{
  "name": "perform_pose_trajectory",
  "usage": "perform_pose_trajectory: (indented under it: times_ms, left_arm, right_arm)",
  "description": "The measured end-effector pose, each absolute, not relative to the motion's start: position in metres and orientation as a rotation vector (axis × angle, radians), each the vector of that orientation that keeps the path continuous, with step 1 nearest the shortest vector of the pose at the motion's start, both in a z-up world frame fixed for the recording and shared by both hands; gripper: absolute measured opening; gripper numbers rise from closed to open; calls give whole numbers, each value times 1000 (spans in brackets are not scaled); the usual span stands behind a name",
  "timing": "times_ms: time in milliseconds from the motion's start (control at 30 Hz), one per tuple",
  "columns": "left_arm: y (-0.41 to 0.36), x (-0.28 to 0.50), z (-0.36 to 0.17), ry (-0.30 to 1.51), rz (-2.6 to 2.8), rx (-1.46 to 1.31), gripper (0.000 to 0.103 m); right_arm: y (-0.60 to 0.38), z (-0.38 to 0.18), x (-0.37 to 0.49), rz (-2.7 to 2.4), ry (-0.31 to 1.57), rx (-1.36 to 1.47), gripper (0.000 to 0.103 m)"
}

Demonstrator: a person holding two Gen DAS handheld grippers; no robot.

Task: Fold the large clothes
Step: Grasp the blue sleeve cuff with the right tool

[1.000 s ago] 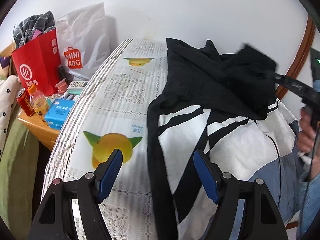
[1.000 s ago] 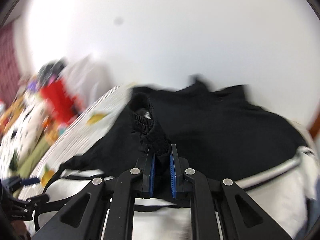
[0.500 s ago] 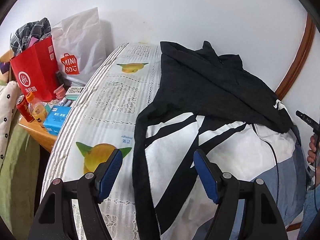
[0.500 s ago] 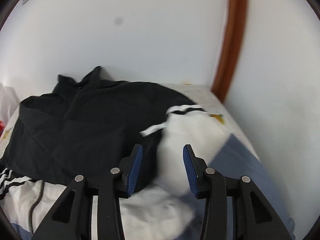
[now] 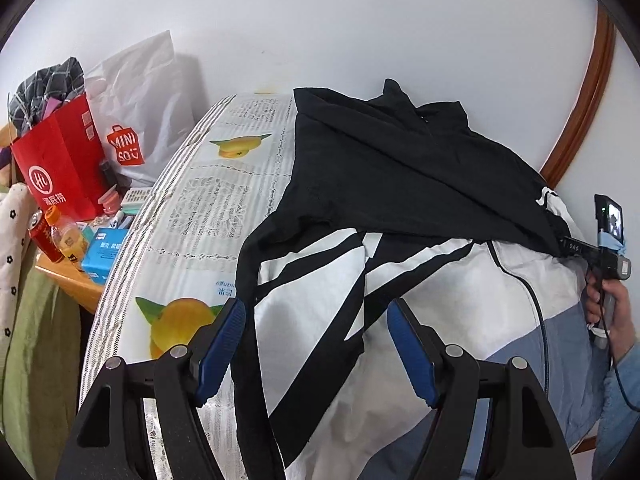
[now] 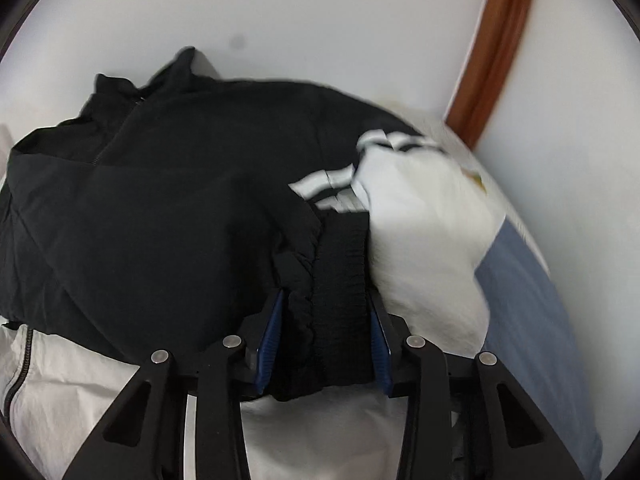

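Note:
A black, white and grey-blue jacket (image 5: 400, 184) lies spread on the bed, zip up, with its black sleeve folded across the chest. My left gripper (image 5: 316, 312) hovers open over the jacket's near left part, nothing between its blue pads. My right gripper (image 6: 326, 304) is at the jacket's right side, and its jaws are closing on the ribbed black sleeve cuff (image 6: 340, 264), which fills the gap and bunches against the pads. In the left wrist view the right gripper (image 5: 572, 246) sits at the sleeve's end, held by a hand (image 5: 612, 308).
The bed cover (image 5: 208, 216) with fruit prints lies bare to the jacket's left. A bedside table (image 5: 72, 280) holds a red bag (image 5: 56, 168), a white bag (image 5: 136, 112), bottles and boxes. A white wall and a brown wooden frame (image 6: 492, 48) close off the far side.
The right gripper carried the sleeve across the chest, let it go, swung to the right side and now has the cuff between its pads again. The left gripper stayed open.

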State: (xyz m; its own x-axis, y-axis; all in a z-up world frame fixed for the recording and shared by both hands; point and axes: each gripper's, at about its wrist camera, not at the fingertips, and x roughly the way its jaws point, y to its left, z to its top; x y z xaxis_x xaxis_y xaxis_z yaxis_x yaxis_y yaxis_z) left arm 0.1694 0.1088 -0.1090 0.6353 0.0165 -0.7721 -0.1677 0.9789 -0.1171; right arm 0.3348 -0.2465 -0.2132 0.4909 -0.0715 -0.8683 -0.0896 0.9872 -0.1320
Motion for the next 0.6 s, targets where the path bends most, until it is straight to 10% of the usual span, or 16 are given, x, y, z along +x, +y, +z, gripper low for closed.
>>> perform_pose_trajectory:
  times_ms: [600]
  left_arm:
    - [88, 162, -97, 847, 67, -181, 72]
  right_arm:
    - [-389, -143, 194, -218, 1003, -204, 75]
